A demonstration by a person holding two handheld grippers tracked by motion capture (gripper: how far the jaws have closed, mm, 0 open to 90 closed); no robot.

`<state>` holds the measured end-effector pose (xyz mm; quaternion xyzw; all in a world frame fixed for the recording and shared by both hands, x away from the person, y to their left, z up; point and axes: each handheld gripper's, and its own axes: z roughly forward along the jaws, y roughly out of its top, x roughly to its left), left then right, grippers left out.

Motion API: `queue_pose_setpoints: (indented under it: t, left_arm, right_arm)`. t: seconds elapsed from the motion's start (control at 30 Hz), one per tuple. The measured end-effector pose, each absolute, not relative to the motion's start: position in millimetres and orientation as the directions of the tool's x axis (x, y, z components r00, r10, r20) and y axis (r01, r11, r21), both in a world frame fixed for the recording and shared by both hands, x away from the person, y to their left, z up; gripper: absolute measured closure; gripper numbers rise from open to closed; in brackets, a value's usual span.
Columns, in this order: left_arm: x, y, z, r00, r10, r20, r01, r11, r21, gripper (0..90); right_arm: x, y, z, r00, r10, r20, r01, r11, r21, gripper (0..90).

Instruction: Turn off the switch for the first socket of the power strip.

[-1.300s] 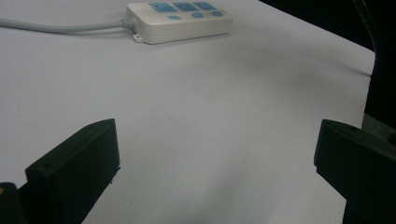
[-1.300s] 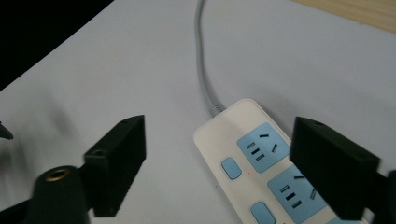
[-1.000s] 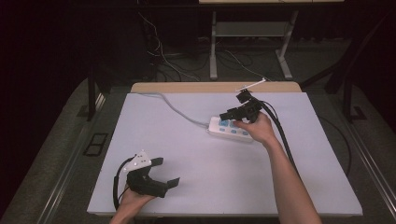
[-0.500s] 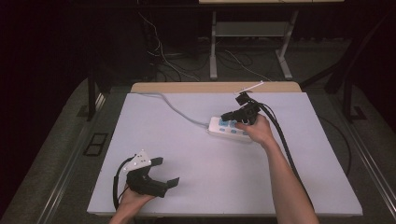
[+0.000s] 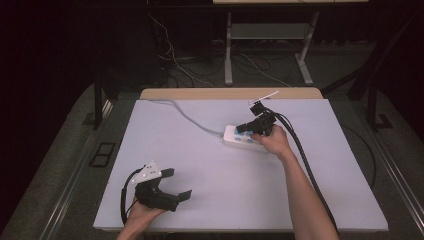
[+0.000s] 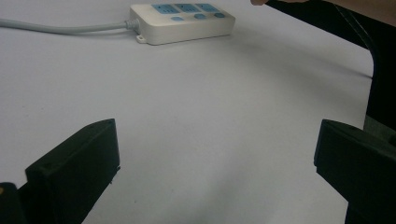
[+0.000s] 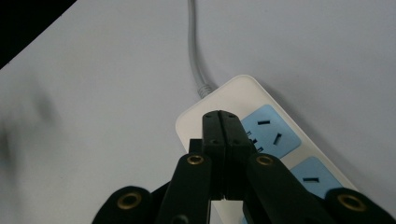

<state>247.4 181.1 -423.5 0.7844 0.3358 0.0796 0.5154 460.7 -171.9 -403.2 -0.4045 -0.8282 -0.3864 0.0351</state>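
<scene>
High view, counter: a pale lavender flat-topped counter (image 5: 240, 170) with a tan wooden strip along its far edge.
High view, power strip: a white rectangular plastic power strip with blue sockets (image 5: 239, 139) lies at about 1 o'clock from the counter's middle; its grey cord (image 5: 185, 116) runs off toward 10 o'clock.
High view, right gripper: the black right gripper (image 5: 246, 128) hangs over the strip's cord end, held by the right hand (image 5: 274, 141), a thick black cable (image 5: 305, 165) trailing toward 5 o'clock.
High view, left gripper: the black left gripper (image 5: 176, 184) rests at 7 o'clock near the counter's front edge, fingers spread wide, nothing between them.
Left gripper view, fingers: two black fingers (image 6: 74, 168) stand far apart over bare counter; the power strip (image 6: 184, 22) lies well apart at 12 o'clock.
Right gripper view, fingers: the fingers (image 7: 212, 135) are pressed together, tips over the strip's (image 7: 280, 154) end socket; whether they touch it cannot be told.
</scene>
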Motion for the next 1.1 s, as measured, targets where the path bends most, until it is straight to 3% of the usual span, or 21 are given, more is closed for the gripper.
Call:
queue_pose_setpoints:
  t: [0.73, 1.1]
  left_arm:
    - [247.7, 181.7, -423.8, 0.763, 0.609, -0.220, 0.444, -0.246, 0.861, 0.0]
    - [246.9, 179.9, -423.9, 0.765, 0.606, -0.219, 0.444, -0.250, 0.860, 0.0]
  right_arm:
    - [460.8, -170.7, -424.6, -0.657, 0.629, 0.417, 0.725, 0.374, 0.578, 89.9]
    - [456.4, -167.1, -422.3, -0.682, 0.639, 0.356, 0.693, 0.408, 0.595, 90.0]
